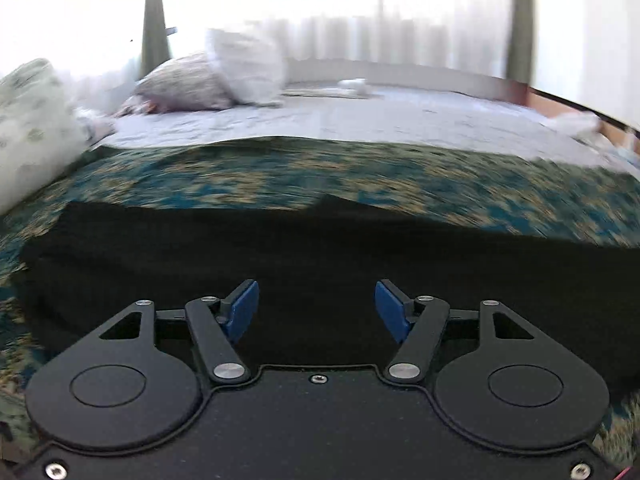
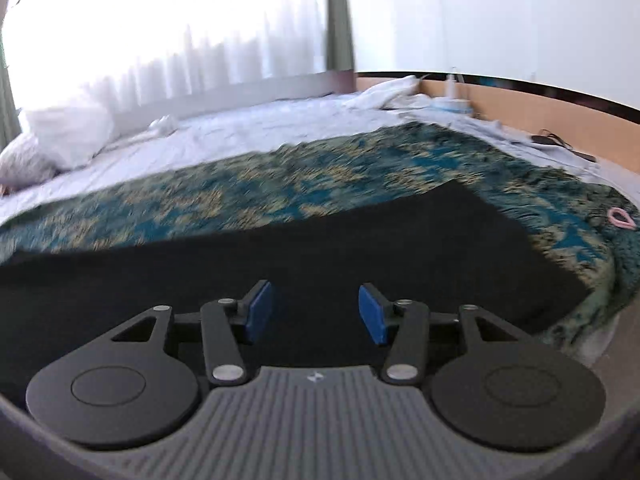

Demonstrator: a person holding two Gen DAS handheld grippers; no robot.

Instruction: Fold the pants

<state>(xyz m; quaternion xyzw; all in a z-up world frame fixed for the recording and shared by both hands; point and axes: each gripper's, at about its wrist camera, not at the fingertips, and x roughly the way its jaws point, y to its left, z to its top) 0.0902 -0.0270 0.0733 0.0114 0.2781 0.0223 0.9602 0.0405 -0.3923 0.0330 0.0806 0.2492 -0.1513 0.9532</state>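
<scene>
Black cloth fills the near part of both my views: the pants (image 1: 320, 264) lie flat on a teal-and-tan patterned blanket (image 1: 280, 176) spread over the bed. My left gripper (image 1: 316, 312) hangs above them with its blue pads (image 1: 242, 312) standing well apart and nothing between them. My right gripper (image 2: 316, 312) is the same, its jaws parted wide over the dark fabric, gripping nothing. In the right wrist view the pants (image 2: 360, 248) run out to a squared end toward the blanket's right edge, where a small pink loop (image 2: 620, 218) lies on the pile. Beyond the blanket is a pale sheet (image 1: 340, 120), with pillows (image 1: 240, 64) heaped at the left under bright white curtains (image 2: 180, 52). A wooden bed frame (image 2: 520, 100) runs along the far right. Much of the blanket is motion-blurred.
</scene>
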